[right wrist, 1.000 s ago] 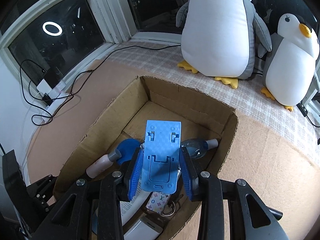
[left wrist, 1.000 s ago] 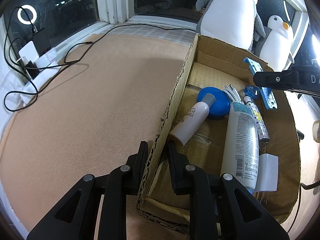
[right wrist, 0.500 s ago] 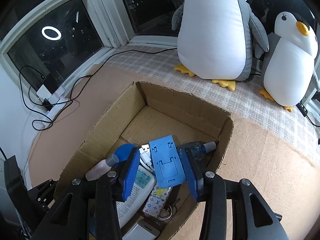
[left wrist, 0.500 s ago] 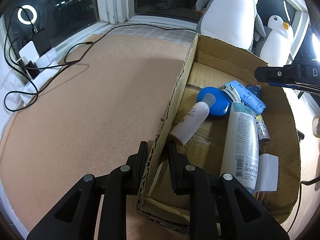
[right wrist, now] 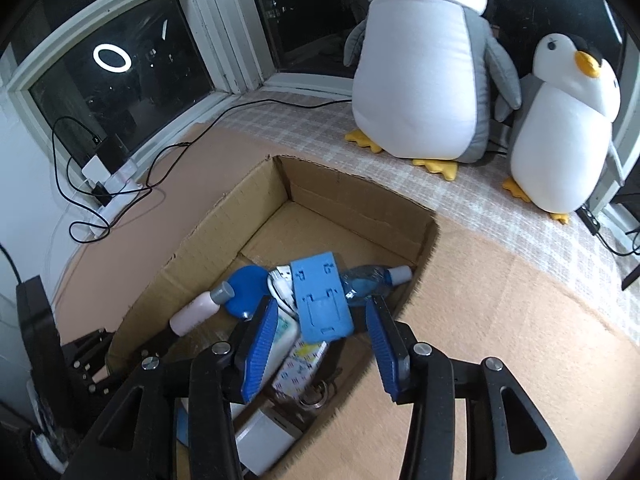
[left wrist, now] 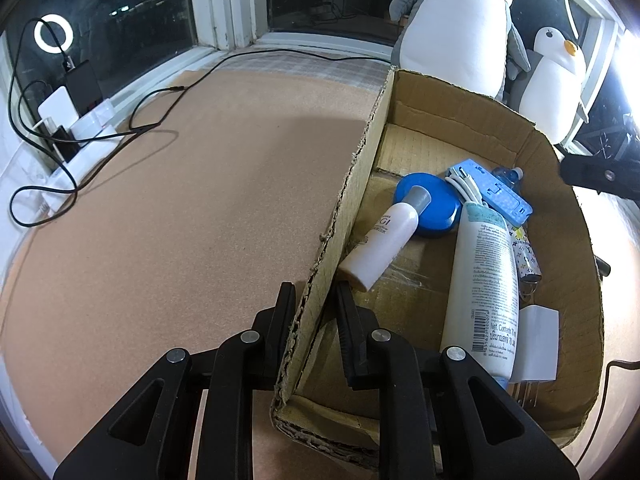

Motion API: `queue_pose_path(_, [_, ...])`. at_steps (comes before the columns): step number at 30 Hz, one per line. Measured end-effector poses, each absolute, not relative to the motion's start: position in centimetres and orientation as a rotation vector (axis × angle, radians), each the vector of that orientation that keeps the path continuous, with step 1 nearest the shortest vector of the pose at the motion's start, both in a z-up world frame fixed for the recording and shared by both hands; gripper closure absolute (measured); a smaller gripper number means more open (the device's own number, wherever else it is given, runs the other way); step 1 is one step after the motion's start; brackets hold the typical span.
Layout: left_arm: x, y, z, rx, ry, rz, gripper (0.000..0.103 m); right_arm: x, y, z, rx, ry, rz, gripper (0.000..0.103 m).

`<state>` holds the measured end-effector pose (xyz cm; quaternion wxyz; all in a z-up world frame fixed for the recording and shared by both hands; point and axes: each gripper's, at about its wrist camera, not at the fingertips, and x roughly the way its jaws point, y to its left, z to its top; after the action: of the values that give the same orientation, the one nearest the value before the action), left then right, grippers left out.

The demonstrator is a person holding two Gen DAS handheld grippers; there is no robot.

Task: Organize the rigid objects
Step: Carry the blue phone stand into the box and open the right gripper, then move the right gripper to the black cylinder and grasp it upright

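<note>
The left gripper (left wrist: pixel 312 300) is clamping the near side wall of the cardboard box (left wrist: pixel 360 184), one finger outside and one inside, steadying it. The right gripper (right wrist: pixel 322 320) is standing with its jaws parted and nothing between its blue pads (right wrist: pixel 260 340); the jaws have just been opening, and the blue phone stand (right wrist: pixel 322 296) is lying free below them, inside the box.

In the right wrist view the stand is lying at about twelve o'clock from the fingertips, just beyond them, its long axis running roughly from eleven to five o'clock. It is resting on top of the white cable (right wrist: pixel 280 284) and against the clear blue bottle (right wrist: pixel 368 280), with the blue round lid (right wrist: pixel 246 290) at its nine o'clock side. The large lotion bottle (left wrist: pixel 484 280) and small white bottle (left wrist: pixel 384 240) are lying lengthwise beside it.

Judgement: the stand is placed. The right hand is the free one, so any further pickup appears to fall to it. No loose item outside the box is visible in either view.
</note>
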<state>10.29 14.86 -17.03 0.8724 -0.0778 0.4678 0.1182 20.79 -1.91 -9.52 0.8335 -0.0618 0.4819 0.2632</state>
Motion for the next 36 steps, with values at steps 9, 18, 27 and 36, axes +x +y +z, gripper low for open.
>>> queue_pose_path(9, [10.3,14.6,-17.1,-0.14,0.973,0.249,0.084,19.2,-6.9,-8.2,-0.093,0.972,0.517,0.061])
queue_pose_path(18, [10.4,14.0,-17.1,-0.108,0.972,0.261,0.084,17.6,-14.4,-8.7,-0.113,0.991,0.427,0.057])
queue_pose_path(27, [10.4,13.7,-17.1,-0.089,0.974,0.285,0.08,16.9,-18.4,-10.8,-0.182,1.049,0.376,0.057])
queue_pose_path(36, [10.3,13.3,-17.1,-0.064,0.972,0.287,0.08,18.3,-19.2,-12.5,-0.201,1.088,0.386,0.057])
